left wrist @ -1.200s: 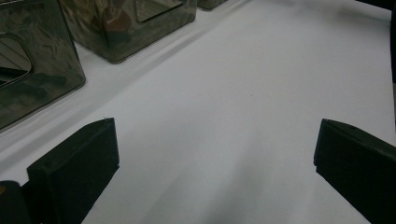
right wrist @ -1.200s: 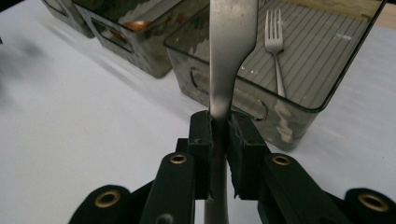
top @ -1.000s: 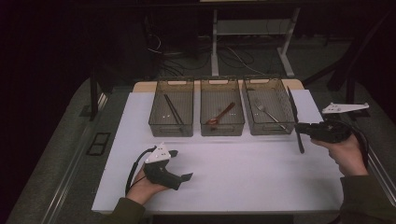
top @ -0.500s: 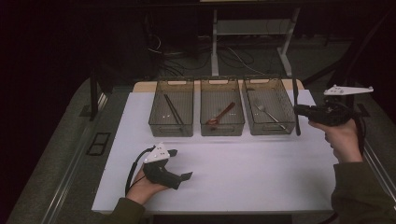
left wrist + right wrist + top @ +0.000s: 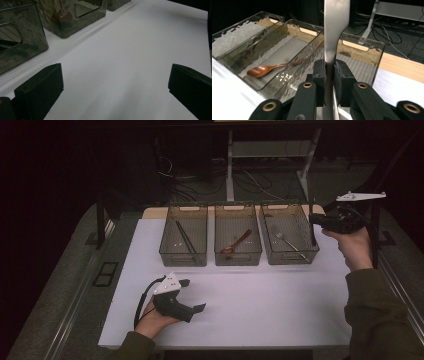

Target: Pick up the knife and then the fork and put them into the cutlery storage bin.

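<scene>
The right gripper is clamped on a stiff, slick metal knife, likely to pivot unless pinched mid-handle, while the left gripper rests open.

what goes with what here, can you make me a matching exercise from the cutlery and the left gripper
Things:
1. wooden spoon
2. fork
3. metal utensil
4. left gripper

States or places:
A. clamped upright in the right gripper
B. jaws open, over the white sheet
C. middle bin
D. right bin

Pairs: 1-C, 2-D, 3-A, 4-B
</scene>
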Available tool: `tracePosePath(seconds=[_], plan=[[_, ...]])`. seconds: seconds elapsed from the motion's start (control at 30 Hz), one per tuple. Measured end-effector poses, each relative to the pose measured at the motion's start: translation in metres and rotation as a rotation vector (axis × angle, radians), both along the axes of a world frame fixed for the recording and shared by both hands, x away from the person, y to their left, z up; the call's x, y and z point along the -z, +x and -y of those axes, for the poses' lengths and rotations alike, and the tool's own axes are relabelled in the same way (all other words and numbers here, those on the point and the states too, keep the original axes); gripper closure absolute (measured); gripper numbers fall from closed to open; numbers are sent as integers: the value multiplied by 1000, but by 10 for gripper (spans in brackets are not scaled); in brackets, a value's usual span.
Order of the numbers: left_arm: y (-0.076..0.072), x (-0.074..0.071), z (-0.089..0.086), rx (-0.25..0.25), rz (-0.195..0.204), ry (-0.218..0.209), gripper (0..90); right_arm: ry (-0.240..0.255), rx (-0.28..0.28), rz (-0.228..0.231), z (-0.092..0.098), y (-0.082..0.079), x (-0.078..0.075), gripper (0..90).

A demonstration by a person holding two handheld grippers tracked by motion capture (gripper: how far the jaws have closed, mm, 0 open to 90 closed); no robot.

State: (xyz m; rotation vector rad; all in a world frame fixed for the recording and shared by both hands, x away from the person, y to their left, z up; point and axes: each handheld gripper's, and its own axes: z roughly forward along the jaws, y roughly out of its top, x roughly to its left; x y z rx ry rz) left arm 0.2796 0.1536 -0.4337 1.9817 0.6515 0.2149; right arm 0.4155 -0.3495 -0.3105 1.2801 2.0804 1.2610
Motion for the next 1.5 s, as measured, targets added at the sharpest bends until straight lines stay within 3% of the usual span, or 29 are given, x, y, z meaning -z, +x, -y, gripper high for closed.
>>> tracePosePath(seconds=[0.23,0.43,0.67,0.83,1.23,1.5], plan=[[0,1,-1,10,-5,-2,0,-13,12,-34,-5,18,15,789],[1,1,-3,7,-5,-8,0,-78,15,-67,-9,28,31,789],[0,1,-3,6,-1,-12,0,-97,22,-127,-7,33,50,789],[0,0,-3,6,0,-13,0,-87,30,-145,-4,31,61,789],[0,0,-3,4,-2,-11,0,-113,27,-219,-3,32,75,788],[0,0,-3,6,-5,-4,0,-157,13,-231,-8,35,75,787]])
